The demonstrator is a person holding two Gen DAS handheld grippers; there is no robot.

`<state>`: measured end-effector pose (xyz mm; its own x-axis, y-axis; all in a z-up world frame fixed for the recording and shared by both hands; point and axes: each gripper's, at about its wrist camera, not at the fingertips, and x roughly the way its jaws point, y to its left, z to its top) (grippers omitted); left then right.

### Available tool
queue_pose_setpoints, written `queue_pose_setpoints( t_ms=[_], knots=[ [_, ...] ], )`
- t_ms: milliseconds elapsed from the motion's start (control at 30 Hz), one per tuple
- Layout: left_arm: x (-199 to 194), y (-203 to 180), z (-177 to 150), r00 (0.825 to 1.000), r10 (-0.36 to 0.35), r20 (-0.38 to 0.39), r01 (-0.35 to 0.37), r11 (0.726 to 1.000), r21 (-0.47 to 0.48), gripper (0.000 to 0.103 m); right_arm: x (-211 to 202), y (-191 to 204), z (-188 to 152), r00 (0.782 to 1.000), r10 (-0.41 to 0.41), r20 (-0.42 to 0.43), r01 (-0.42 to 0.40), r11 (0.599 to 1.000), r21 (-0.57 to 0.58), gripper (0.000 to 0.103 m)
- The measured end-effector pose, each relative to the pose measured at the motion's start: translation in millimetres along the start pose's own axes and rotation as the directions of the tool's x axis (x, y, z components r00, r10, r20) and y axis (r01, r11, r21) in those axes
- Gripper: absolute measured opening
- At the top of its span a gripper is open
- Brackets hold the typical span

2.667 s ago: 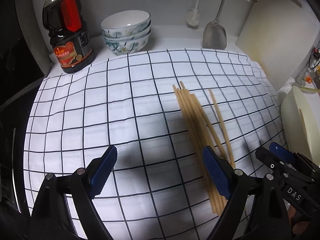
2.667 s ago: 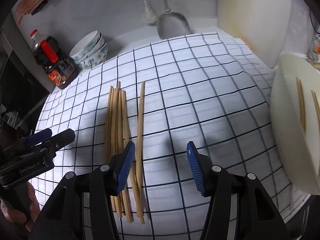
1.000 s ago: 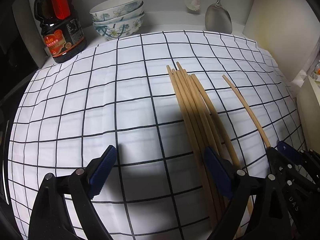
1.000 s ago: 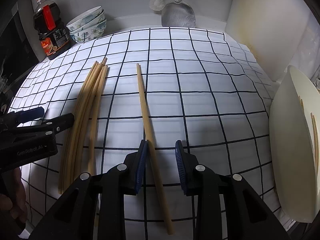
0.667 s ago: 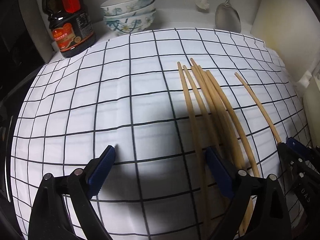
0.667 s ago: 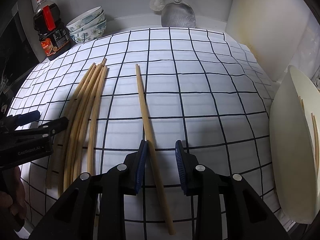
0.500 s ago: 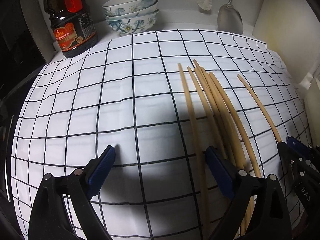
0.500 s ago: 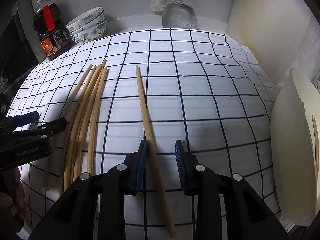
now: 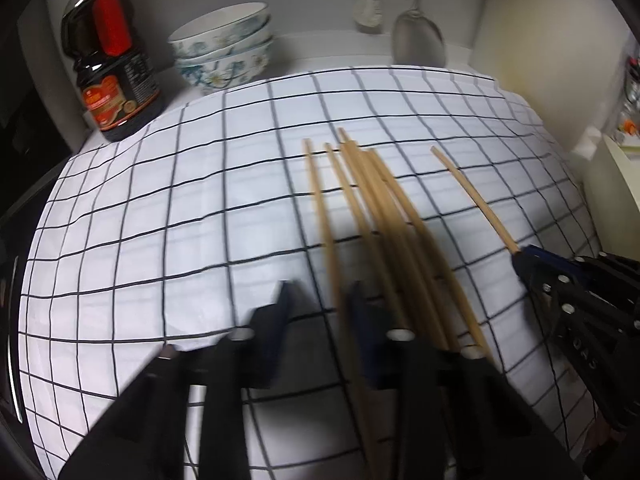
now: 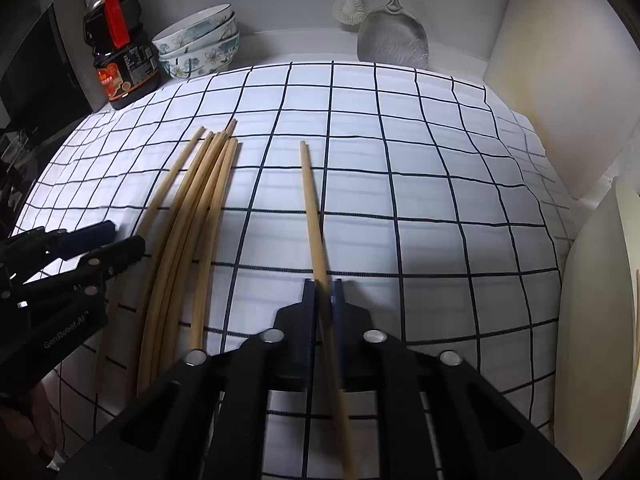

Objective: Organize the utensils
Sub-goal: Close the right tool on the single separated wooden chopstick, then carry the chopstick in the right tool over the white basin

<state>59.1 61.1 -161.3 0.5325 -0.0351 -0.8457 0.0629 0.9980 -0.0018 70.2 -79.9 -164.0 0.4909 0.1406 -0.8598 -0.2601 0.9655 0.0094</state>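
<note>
Several wooden chopsticks [image 9: 380, 216] lie bunched on a white checked cloth [image 9: 160, 220]; the bunch also shows in the right wrist view [image 10: 200, 208]. My right gripper [image 10: 322, 292] is shut on a single chopstick [image 10: 312, 200] that lies apart to the right of the bunch. In the left wrist view that single chopstick [image 9: 472, 196] runs into the right gripper [image 9: 532, 260]. My left gripper [image 9: 320, 304] is blurred, its jaws close around the leftmost chopstick [image 9: 318, 200] with a small gap still showing. It shows from the side in the right wrist view [image 10: 120, 240].
A dark sauce bottle [image 9: 110, 64] and stacked floral bowls [image 9: 224, 48] stand at the back left. A metal spatula [image 10: 392, 40] and a brush [image 10: 350, 4] hang on the back wall. A cream board [image 10: 568, 80] and a cream container [image 10: 596, 320] with chopsticks stand on the right.
My right gripper has closed fully onto the single chopstick. My left gripper's jaws have narrowed from wide open to close around the leftmost chopstick of the bunch.
</note>
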Motion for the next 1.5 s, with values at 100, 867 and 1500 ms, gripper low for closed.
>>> queue_pose_setpoints(
  t_ms=[100, 867, 1500],
  knots=[
    [-1, -1, 0, 1.0, -0.011, -0.013, 0.011, 1.0, -0.002, 0.007, -2, -4, -3, 1.0, 0.021, -0.001, -0.021, 0.999, 0.034, 0.006],
    [-99, -75, 48, 0.976, -0.198, 0.093, 0.188, 0.976, 0.107, 0.007, -127, -79, -9, 0.986, 0.016, 0.166, -0.059, 0.965, 0.257, 0.006],
    [-94, -316, 86, 0.888, -0.458, -0.032, 0.437, 0.82, 0.369, 0.007, -181, -280, -89, 0.964, -0.224, 0.143, 0.101, 0.808, 0.58, 0.006]
  ],
)
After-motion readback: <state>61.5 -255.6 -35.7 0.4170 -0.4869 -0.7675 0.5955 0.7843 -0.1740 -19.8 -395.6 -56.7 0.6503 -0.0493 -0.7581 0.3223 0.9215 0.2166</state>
